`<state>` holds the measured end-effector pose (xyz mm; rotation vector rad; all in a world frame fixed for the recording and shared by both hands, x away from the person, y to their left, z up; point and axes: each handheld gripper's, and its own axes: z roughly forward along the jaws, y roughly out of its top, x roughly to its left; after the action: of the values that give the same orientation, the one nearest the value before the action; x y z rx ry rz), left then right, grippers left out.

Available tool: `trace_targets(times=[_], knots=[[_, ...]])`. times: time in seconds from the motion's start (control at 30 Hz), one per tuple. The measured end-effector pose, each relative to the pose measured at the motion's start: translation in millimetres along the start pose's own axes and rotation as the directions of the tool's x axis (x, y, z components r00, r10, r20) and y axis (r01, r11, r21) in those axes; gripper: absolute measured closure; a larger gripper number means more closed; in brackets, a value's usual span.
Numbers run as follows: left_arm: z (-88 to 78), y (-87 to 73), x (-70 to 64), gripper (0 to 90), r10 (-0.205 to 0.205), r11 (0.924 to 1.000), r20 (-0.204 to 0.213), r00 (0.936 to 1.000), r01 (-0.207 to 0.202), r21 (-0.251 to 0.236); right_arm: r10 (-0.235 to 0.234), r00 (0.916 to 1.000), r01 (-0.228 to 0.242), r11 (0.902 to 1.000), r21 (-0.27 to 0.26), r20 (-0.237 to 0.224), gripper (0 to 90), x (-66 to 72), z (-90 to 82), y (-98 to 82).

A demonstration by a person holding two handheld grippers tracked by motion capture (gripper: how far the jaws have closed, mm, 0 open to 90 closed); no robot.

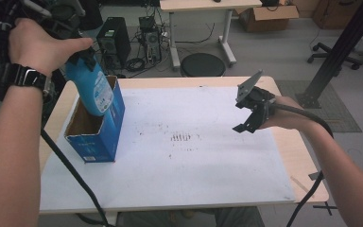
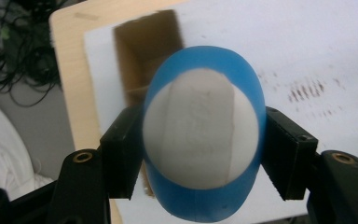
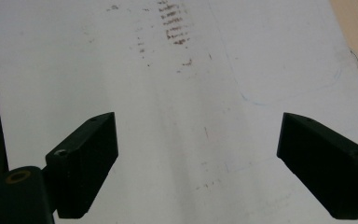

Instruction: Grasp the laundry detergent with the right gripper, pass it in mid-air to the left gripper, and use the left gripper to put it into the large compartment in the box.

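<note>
A blue bottle (image 1: 94, 92) hangs tilted over an open-topped blue carton (image 1: 101, 137), with its lower end dipping into the carton's mouth. My left gripper (image 1: 82, 56) is shut on the bottle near its top, mostly hidden under the hand. In the left gripper view the bottle's pale round base (image 2: 200, 135) sits clamped between both pads (image 2: 121, 149), above the carton's brown inside (image 2: 142, 60). My right gripper (image 1: 246, 124) hovers over the right part of the white sheet (image 1: 194, 179). It stands open (image 3: 198, 163) with nothing between its jaws.
The white sheet covers most of the wooden table (image 1: 293, 156) and has dark smudges (image 1: 182, 138) at its middle. Beyond the far edge are a computer tower (image 1: 113, 40), cables and a round black stool (image 1: 202, 65). A black post (image 1: 338, 52) rises at the right.
</note>
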<state>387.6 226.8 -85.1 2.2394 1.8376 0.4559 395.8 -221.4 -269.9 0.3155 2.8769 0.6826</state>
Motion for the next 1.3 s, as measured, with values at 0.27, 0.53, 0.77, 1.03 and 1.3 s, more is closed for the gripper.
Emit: trace_targets(times=[0.27,0.53,0.77,1.03,1.3], knots=[[5.8,-5.8,20.6,38.3,-0.074,0.9972,-0.034,0.9966,0.074,-0.002,0.037,0.9992,-0.037,0.9993,-0.004,0.016,12.3,-7.5,-8.9,-18.9],[20.4,-9.7,26.7,38.3,-0.104,0.9944,-0.044,0.9935,0.105,0.01,0.061,0.998,-0.061,0.9982,0.0,0.019,12.3,-12.5,-16.0,-31.4],[45.8,-13.4,27.1,38.3,-0.104,0.9933,-0.065,0.9924,0.107,0.043,0.067,0.9977,-0.067,0.9977,0.014,0.015,12.2,-13.6,-16.1,-37.4],[76.4,-21.3,29.5,38.3,-0.115,0.9902,-0.051,0.9921,0.118,0.075,0.068,0.9976,-0.068,0.9972,0.029,0.012,12.1,-13.9,-14.0,-40.1],[103.9,-29.2,29.5,38.3,-0.122,0.9863,-0.05,0.9913,0.127,0.105,0.065,0.9979,-0.065,0.9972,0.035,0.008,12.1,-13.1,-12.5,-39.2]])
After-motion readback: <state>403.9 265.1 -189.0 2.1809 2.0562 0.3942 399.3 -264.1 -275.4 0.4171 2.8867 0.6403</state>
